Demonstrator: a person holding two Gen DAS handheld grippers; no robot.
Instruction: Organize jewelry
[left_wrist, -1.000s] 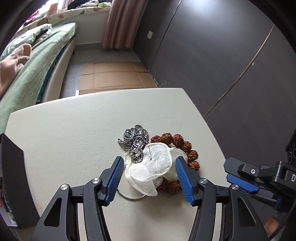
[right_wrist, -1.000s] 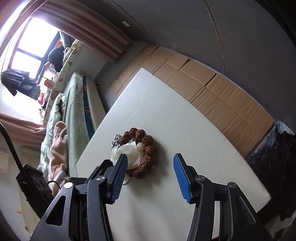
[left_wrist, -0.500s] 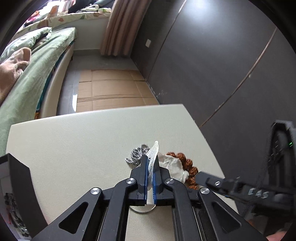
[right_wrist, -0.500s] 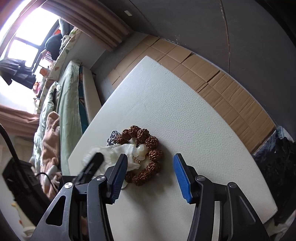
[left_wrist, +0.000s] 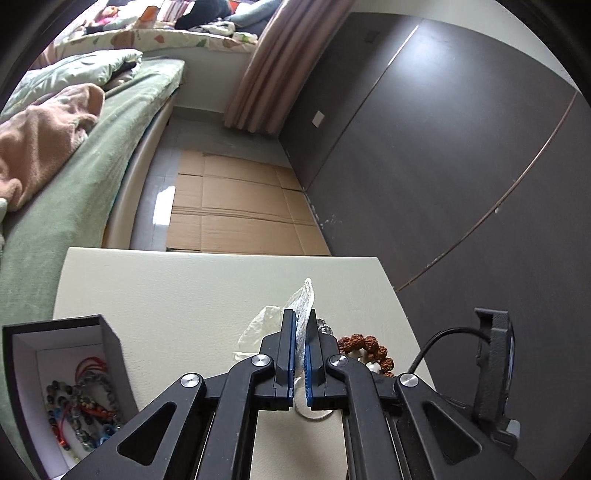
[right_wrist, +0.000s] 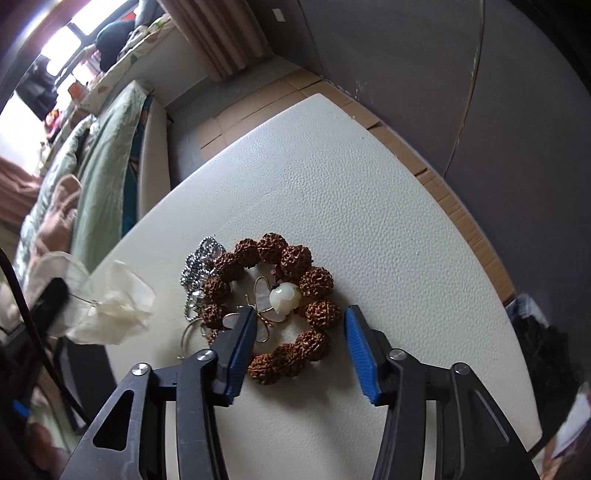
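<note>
We note the left gripper pinching the white flower piece, lifted off the surface. The box lies to its left. The right gripper is spread over the seed bracelet.

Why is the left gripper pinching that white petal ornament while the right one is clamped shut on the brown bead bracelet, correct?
Not quite: the right gripper is open, its fingers apart over the brown bead bracelet, as the right wrist view shows. The left gripper does pinch the white petal ornament.

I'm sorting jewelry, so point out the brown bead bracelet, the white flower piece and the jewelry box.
brown bead bracelet (right_wrist: 317, 282), right wrist view, on one bead.
white flower piece (right_wrist: 118, 314), right wrist view, petal middle.
jewelry box (left_wrist: 110, 345), left wrist view, right wall.
</note>
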